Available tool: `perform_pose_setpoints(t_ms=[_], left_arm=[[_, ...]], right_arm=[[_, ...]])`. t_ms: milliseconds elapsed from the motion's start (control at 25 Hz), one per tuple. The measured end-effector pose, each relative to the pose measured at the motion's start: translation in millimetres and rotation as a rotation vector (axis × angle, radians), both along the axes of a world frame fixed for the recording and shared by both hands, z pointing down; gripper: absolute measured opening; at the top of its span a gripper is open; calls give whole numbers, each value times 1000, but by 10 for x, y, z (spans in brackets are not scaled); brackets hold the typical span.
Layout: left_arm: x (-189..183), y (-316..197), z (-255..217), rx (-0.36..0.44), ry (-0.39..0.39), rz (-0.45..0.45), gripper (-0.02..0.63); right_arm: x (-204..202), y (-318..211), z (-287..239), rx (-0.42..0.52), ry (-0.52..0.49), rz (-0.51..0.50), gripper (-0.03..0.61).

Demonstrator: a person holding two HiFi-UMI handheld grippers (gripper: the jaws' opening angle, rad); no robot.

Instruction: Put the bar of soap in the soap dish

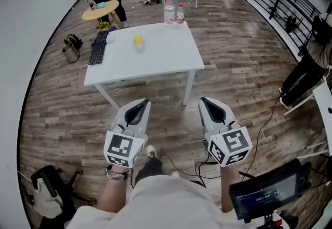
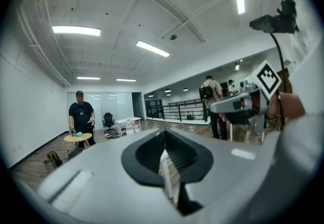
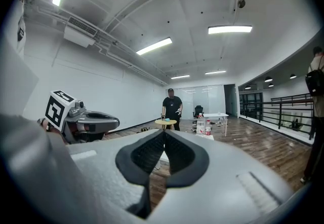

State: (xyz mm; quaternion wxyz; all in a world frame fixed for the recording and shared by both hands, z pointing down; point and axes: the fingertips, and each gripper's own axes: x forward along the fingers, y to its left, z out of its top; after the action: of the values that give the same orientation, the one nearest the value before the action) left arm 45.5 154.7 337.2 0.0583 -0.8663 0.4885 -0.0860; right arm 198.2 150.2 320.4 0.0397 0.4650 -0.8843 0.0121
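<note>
Head view is showing the left gripper (image 1: 147,101) and the right gripper (image 1: 202,99) side by side, each with its jaws pressed together and nothing between them. The small yellow bar of soap (image 1: 138,40) is lying well ahead of both pairs of jaws on the white table (image 1: 166,59), straight beyond the left tips. A keyboard (image 1: 97,47) is lying left of it and two bottles (image 1: 169,15) are standing further back. Wood floor (image 1: 67,114) is spreading all around.

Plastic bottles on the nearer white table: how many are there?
2. Both stand at the far edge of the nearer white rectangular table: a taller clear plastic bottle and, right of it, a shorter red-labelled bottle.
</note>
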Motion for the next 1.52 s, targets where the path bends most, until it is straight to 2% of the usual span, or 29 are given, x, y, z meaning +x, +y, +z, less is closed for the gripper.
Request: perform_pose_setpoints(t_ms=[440,1000,1520], left_arm=[[-83,180,-157,17,-16,-47,8],[-489,404,-271,31,2,-78,8],[-647,512,-376,56,15,-74,8]], right_arm=[[15,130,-154,18,-26,-20,3],[-326,316,-260,28,-24,-39,3],[-621,447,-427,75,8,-69,3]])
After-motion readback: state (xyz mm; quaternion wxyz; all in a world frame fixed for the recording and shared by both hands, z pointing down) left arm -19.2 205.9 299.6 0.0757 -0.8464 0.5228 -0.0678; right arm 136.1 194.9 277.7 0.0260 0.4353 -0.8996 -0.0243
